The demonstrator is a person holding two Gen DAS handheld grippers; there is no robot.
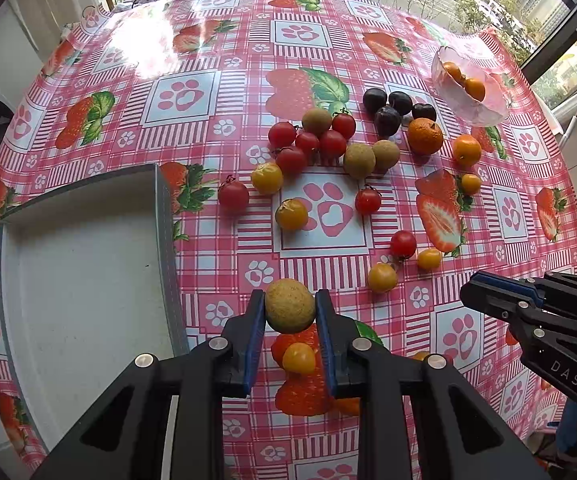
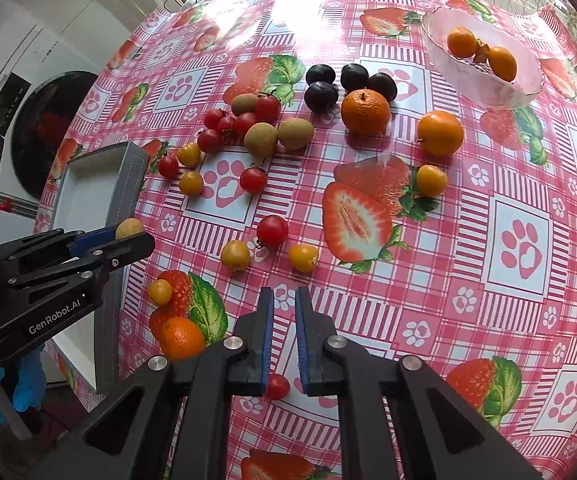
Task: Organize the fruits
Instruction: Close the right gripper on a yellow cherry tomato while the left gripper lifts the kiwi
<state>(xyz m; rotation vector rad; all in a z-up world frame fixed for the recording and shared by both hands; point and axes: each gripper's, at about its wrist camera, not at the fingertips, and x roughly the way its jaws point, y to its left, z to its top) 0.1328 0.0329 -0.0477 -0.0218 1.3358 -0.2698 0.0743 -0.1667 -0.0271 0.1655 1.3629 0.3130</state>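
My left gripper (image 1: 289, 300) is shut on a tan round longan (image 1: 289, 306) and holds it above the table, just right of the grey tray (image 1: 76, 272). In the right wrist view the same gripper (image 2: 136, 236) holds the longan (image 2: 128, 227) by the tray's near edge (image 2: 126, 184). My right gripper (image 2: 284, 300) is nearly closed and empty, above the cloth; it also shows in the left wrist view (image 1: 484, 292). Red cherry tomatoes (image 1: 307, 142), yellow tomatoes (image 1: 267, 178), longans (image 1: 359, 161), dark plums (image 1: 387, 120) and oranges (image 1: 425, 136) lie scattered mid-table.
A clear glass bowl (image 2: 528, 80) holding small oranges (image 2: 461, 42) stands at the far right. An orange (image 2: 182, 338) and a yellow tomato (image 2: 160, 292) lie near the front left. A red tomato (image 2: 277, 386) lies under my right gripper. The table edge runs behind the tray.
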